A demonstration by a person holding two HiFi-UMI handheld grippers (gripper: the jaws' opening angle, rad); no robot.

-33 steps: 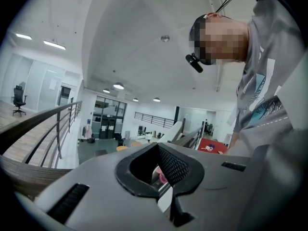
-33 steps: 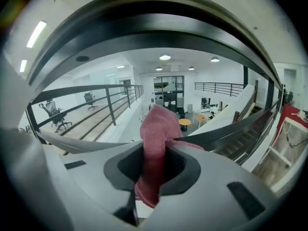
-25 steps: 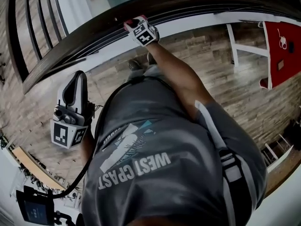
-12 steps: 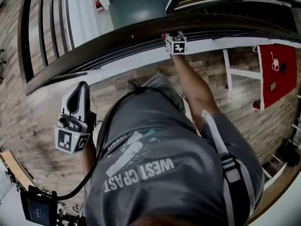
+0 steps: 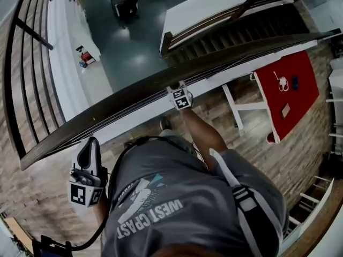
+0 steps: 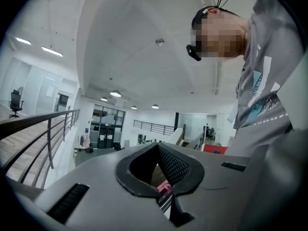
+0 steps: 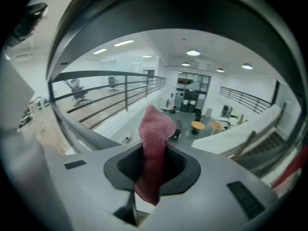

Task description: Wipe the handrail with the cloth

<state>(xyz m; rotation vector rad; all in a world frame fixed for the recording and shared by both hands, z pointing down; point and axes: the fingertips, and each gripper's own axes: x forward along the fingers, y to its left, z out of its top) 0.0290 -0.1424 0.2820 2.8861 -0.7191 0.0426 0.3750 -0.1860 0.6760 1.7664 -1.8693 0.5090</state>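
Observation:
The dark handrail [image 5: 107, 111] runs slantwise across the head view, from lower left to upper right. My right gripper [image 5: 179, 97] presses against its near side, marker cube up, at the end of the person's outstretched arm. In the right gripper view the right gripper [image 7: 154, 150] is shut on a red cloth [image 7: 155, 129] that sticks up between the jaws, and the handrail [image 7: 192, 13] arcs overhead. My left gripper [image 5: 86, 178] hangs low at the left, apart from the rail. In its own view the left gripper [image 6: 158, 150] is shut with nothing in it.
Beyond the rail the floor drops to a lower level [image 5: 128, 52] with a staircase [image 5: 236, 20]. A red-topped table [image 5: 286, 92] with white legs stands on the wooden floor at the right. Dark railing bars [image 5: 21, 63] curve along the left. A cable leads to a device [image 5: 51, 248].
The right gripper has slid along the handrail with the cloth. The head view has shifted, so more of the lower level and stairs shows. The left gripper stays low at the left.

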